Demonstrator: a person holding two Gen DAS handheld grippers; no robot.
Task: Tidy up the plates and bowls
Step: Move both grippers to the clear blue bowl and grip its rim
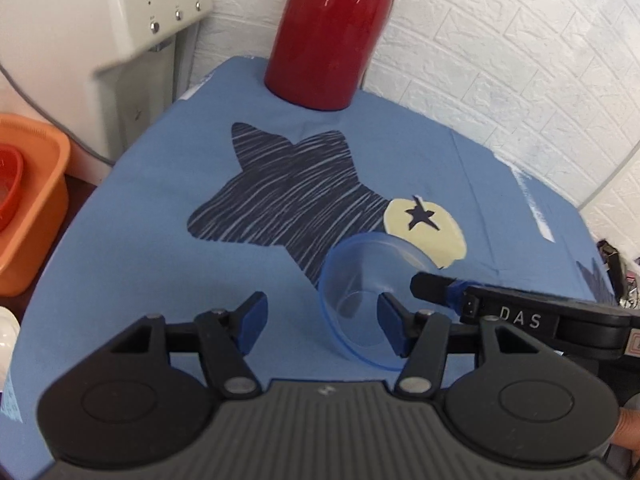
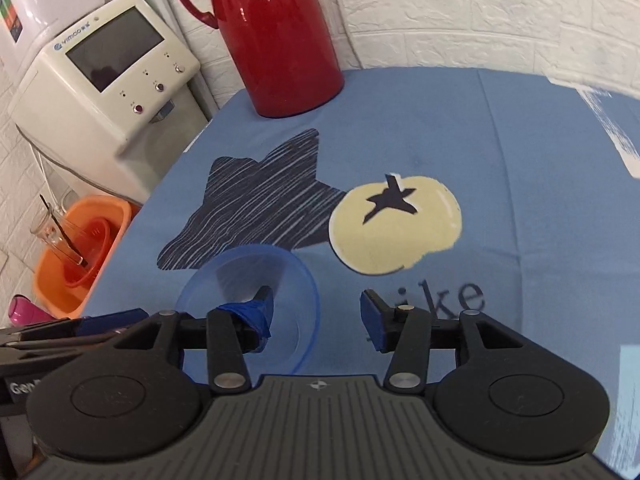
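Left wrist view: left tongs (image 1: 320, 322) spread, right tongs (image 2: 316, 314) spread (both beside clear bowl (image 1: 362, 272)).

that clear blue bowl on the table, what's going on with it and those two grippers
A person holds a gripper in each hand over a table with a blue cloth. The clear blue bowl stands on the cloth, and both grippers are open around it. The left gripper has one finger inside the bowl, and so does the right gripper. Neither has closed on it. A red thermos stands at the back, and an orange tub holding red dishes sits beside the table.
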